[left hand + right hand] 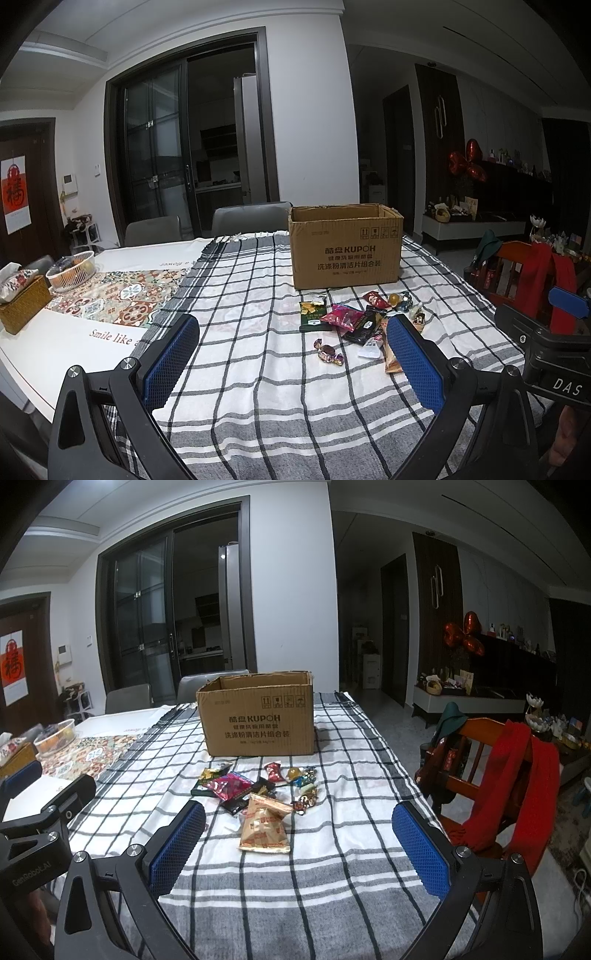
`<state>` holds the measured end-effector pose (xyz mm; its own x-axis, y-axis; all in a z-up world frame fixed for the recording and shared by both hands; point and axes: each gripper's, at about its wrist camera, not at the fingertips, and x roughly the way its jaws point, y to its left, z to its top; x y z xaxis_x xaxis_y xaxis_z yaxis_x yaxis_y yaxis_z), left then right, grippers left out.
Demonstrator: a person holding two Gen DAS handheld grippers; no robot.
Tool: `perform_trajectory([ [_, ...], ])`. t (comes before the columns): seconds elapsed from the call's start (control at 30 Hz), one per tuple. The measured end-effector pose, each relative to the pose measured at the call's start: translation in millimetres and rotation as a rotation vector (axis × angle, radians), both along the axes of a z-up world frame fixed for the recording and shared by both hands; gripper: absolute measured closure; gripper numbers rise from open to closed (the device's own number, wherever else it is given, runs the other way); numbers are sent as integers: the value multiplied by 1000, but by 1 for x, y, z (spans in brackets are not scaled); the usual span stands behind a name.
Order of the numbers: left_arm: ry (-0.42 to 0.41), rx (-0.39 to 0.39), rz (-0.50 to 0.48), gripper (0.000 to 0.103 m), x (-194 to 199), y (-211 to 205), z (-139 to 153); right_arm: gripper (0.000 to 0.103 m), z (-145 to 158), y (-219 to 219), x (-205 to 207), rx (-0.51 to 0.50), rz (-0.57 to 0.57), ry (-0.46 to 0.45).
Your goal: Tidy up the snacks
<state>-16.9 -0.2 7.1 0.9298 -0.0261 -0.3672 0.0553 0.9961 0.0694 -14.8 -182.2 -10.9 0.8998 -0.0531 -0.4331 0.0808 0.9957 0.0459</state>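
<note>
An open cardboard box (345,247) stands on the checked tablecloth; it also shows in the right wrist view (258,720). In front of it lies a loose pile of snacks (354,317): a pink packet (229,784), a dark green packet (314,315), a tan packet (264,827), and wrapped candies (328,352). My left gripper (291,363) is open and empty above the cloth, short of the pile. My right gripper (299,849) is open and empty, with the tan packet just ahead between its fingers.
A white basket (72,271) and a wicker tissue box (22,306) sit at the table's left. Grey chairs (251,218) stand behind the table. A wooden chair with a red cloth (506,786) stands at the right edge.
</note>
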Motion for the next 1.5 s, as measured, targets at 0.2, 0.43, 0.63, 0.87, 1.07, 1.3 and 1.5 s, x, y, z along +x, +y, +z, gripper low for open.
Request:
perform_trajectory([
  [0.2, 0, 9, -3, 0, 2, -1, -1, 1, -1, 2, 1, 4, 10, 11],
  [0.43, 18, 12, -35, 0, 11, -3, -6, 1, -11, 0, 10, 19, 35, 41],
  [0.63, 41, 28, -53, 6, 23, -6, -14, 1, -18, -1, 23, 33, 54, 72],
  [0.87, 90, 39, -85, 17, 47, -7, -21, 6, -26, 4, 45, 39, 81, 116],
  [1.07, 141, 30, -106, 23, 69, -10, -27, 11, -32, 8, 68, 46, 104, 163],
  [1.3, 214, 37, -149, 34, 97, -16, -40, 18, -46, 11, 98, 70, 138, 239],
  [1.5, 270, 44, -161, 40, 121, -18, -56, 21, -62, 16, 122, 79, 160, 295],
])
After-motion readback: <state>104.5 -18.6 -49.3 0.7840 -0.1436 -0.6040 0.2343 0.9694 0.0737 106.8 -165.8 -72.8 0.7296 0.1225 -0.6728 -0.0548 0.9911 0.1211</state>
